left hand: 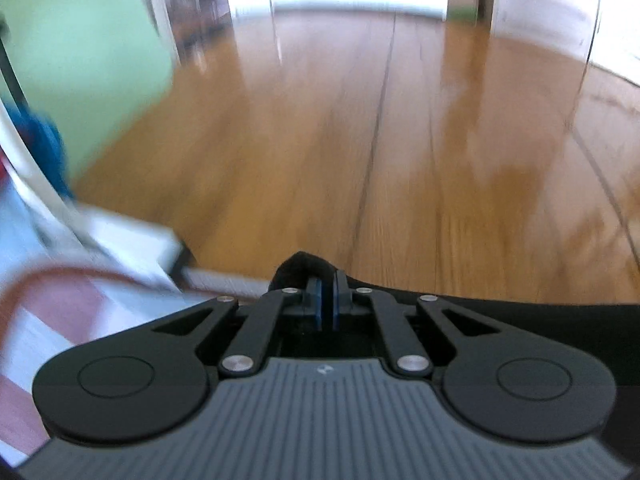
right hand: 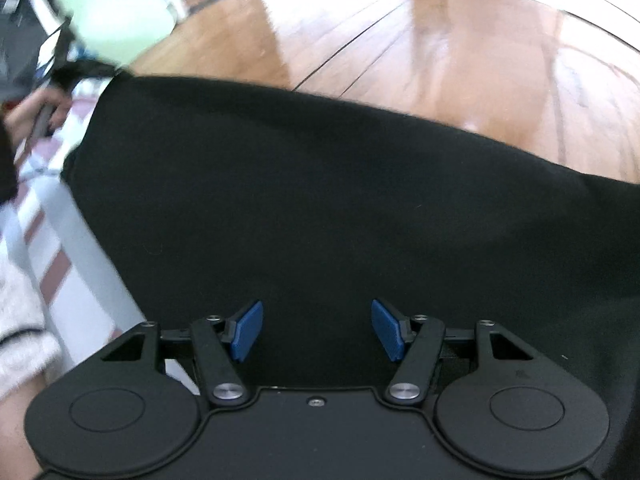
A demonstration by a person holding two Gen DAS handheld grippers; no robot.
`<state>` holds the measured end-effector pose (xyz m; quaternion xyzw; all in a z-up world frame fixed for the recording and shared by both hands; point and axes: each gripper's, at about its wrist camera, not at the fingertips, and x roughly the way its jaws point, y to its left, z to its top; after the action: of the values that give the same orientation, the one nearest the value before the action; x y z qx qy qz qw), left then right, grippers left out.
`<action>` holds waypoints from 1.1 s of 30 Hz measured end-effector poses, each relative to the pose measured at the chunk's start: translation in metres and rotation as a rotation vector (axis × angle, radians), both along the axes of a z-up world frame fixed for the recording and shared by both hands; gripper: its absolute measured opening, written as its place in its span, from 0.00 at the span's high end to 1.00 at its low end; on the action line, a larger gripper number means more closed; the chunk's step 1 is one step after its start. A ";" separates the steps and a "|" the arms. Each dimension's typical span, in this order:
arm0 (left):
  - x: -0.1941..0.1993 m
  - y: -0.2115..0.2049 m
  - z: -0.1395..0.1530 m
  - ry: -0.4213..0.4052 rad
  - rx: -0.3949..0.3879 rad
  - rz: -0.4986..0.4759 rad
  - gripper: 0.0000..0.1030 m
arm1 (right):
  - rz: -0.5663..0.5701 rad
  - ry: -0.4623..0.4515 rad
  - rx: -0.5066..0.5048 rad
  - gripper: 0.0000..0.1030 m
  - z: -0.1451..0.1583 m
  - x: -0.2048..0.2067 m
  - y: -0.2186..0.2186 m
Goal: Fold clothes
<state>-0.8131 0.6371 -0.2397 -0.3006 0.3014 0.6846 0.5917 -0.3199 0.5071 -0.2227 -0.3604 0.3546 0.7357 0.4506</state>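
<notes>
Over wood floor (left hand: 400, 140): black cloth (right hand: 320, 200) spread out. Left gripper (left hand: 325, 300) pinched tight on cloth corner, likely, view blurry. Right gripper (right hand: 316, 330) wide, holding nothing, above cloth. Fold starting. Next: right grabs edge, both lift together.

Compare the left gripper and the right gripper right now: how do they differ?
The left gripper is shut, its blue pads pinching a corner of the black garment; the right gripper is open, pads spread wide. The left holds the cloth at its edge near the wooden floor; the right hangs over the middle of the garment, gripping nothing. Both angle downward.
</notes>
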 end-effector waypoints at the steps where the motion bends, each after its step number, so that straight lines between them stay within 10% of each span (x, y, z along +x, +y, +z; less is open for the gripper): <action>1: -0.001 0.003 -0.010 -0.015 -0.023 0.018 0.86 | 0.022 -0.012 -0.015 0.36 -0.005 -0.003 0.000; 3: 0.005 -0.006 -0.010 -0.015 0.022 0.045 0.82 | 0.050 -0.033 -0.019 0.35 -0.011 -0.007 0.001; 6: 0.021 -0.031 0.001 0.102 0.096 0.041 0.47 | 0.061 -0.033 -0.030 0.34 -0.010 -0.009 -0.003; 11: 0.022 -0.078 0.000 0.160 0.025 -0.072 0.44 | 0.101 -0.040 -0.039 0.30 -0.010 -0.018 -0.009; 18: -0.025 -0.097 -0.025 0.395 -0.099 0.193 0.36 | 0.103 -0.057 -0.030 0.27 -0.010 -0.030 -0.010; 24: -0.047 -0.110 -0.013 -0.044 -0.030 0.182 0.37 | 0.091 0.023 0.100 0.29 0.019 -0.056 -0.027; 33: -0.040 -0.105 -0.045 -0.078 0.003 0.181 0.37 | 0.058 -0.007 0.081 0.29 0.003 -0.074 -0.008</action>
<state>-0.8531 0.5320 -0.2850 -0.3521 0.2484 0.7235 0.5393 -0.3936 0.4990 -0.2193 -0.3547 0.3125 0.7608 0.4446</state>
